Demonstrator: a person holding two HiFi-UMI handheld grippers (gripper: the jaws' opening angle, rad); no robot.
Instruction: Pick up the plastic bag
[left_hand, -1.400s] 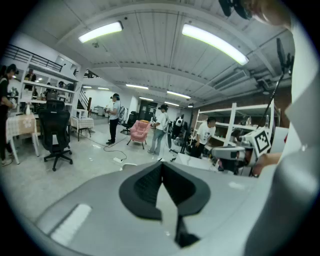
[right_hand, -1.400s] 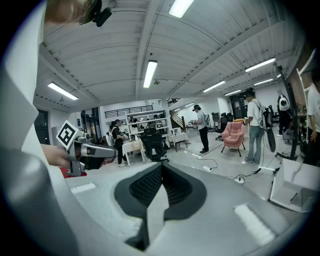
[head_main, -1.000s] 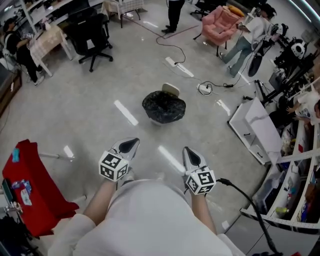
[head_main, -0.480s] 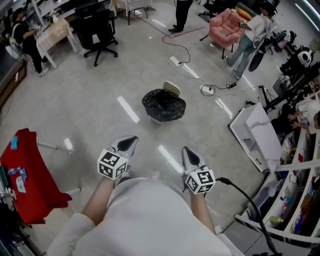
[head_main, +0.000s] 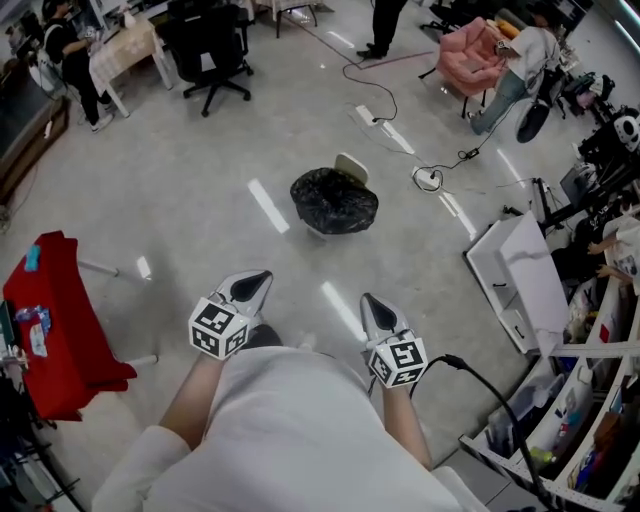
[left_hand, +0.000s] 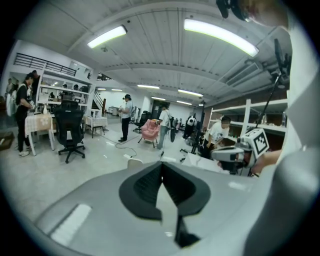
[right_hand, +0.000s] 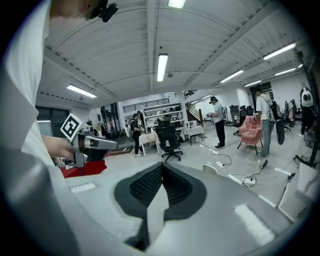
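Left gripper (head_main: 252, 285): jaws fully together, the dark ribbed pads (left_hand: 145, 185) meeting along one line, nothing between them. Right gripper (head_main: 378, 312): same condition, jaws pressed together and empty. Each is carried in one of the person's hands, close in front of the white shirt (head_main: 290, 430). They sit side by side with a strip of bare floor (head_main: 200, 230) between them. Both point forward and slightly downward. The marker cube at the rear of each faces up toward the head view.

Plastic bag (head_main: 334, 201): black, lining a round bin (head_main: 322, 233), its edge folded over the rim. It stands on the floor ahead of both grippers, well apart from either tip, roughly on the line running out between them and a little toward the right gripper's side. A white lid flap (head_main: 350, 168) stands up at the bin's far edge. Neither gripper touches the bag. From the gripper views only that white flap shows over each gripper's body; the bag itself is hidden there.

Surroundings:
- Red-covered table (head_main: 50, 320): off to the left gripper's left.
- White panel (head_main: 520, 275): on the floor to the right gripper's right.
- Black cable (head_main: 490, 395): runs back from the right gripper's rear.
- Power strip (head_main: 375, 118): beyond the bin, with cords trailing across the floor.
- Black office chair (head_main: 210, 45): far ahead and to the left.
- Pink armchair (head_main: 470, 55): far ahead and to the right.
- Several people stand or sit at the room's far edges.
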